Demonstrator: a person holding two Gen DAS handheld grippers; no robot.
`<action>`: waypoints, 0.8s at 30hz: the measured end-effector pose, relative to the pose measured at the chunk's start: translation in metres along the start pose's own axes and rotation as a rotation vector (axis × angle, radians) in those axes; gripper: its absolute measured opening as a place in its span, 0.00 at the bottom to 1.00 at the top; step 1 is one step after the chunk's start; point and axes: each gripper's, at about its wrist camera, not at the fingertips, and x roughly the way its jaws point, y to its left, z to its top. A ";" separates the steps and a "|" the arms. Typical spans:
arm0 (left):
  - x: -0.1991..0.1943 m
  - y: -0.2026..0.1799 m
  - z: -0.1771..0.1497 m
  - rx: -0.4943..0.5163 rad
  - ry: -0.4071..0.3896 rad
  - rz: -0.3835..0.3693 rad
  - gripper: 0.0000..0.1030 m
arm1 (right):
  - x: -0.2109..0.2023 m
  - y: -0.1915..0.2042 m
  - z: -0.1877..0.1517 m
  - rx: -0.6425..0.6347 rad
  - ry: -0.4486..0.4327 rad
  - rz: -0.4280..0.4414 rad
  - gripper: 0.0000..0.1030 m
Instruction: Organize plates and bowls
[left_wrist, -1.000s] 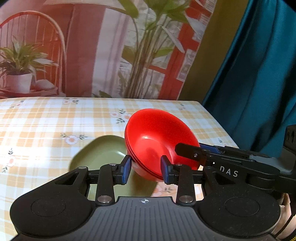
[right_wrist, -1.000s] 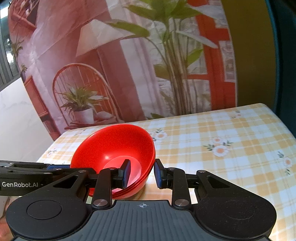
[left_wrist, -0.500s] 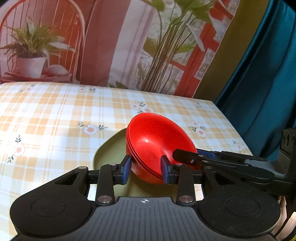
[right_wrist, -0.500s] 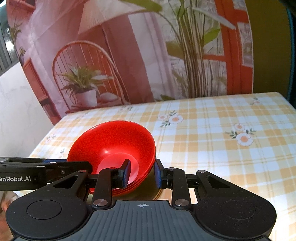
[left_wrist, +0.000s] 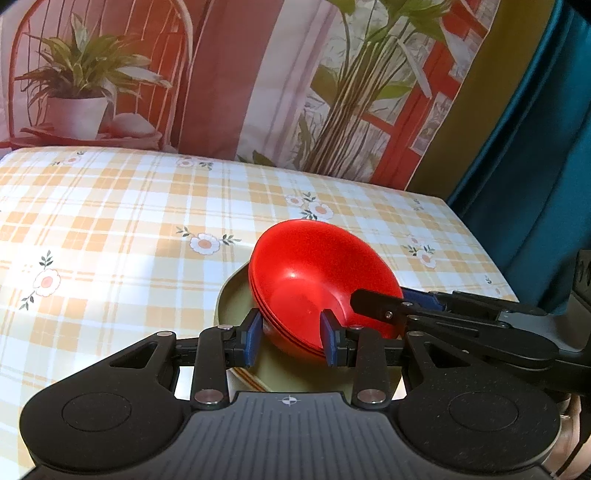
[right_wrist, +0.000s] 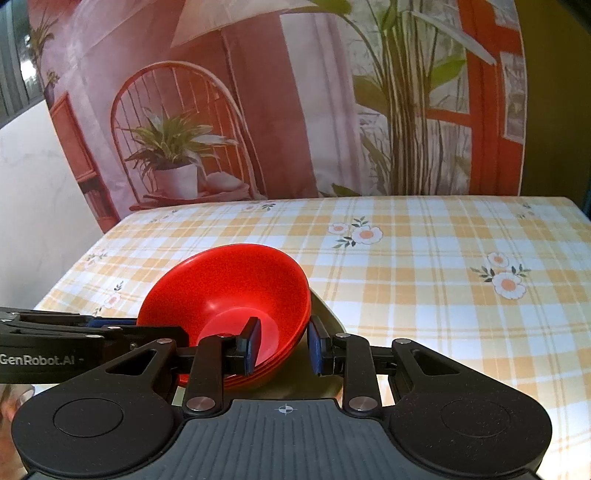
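while both the left gripper (left_wrist: 291, 341) and right gripper (right_wrist: 282, 345) pinch opposite rims of the red bowls (left_wrist: 317, 280) stacked over the green plate (left_wrist: 236, 302), next step likely: lower, then release.

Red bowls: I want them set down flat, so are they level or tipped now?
Tipped. The red bowls lean with their opening angled sideways, over the green plate.

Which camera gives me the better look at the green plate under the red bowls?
The left wrist view. There the green plate shows its far rim and a broad bare patch beside the red bowls. In the right wrist view only a narrow sliver of the plate shows, mostly hidden behind the bowls and the right gripper.
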 end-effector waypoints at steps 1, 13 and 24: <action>0.000 0.001 0.000 -0.005 -0.001 -0.006 0.34 | 0.000 0.002 0.000 -0.008 0.001 -0.008 0.26; -0.021 -0.006 0.002 0.018 -0.032 0.024 0.52 | -0.026 0.002 0.000 -0.028 -0.008 -0.073 0.46; -0.055 -0.017 -0.004 0.088 -0.069 0.083 0.67 | -0.065 0.006 -0.009 -0.030 -0.034 -0.095 0.67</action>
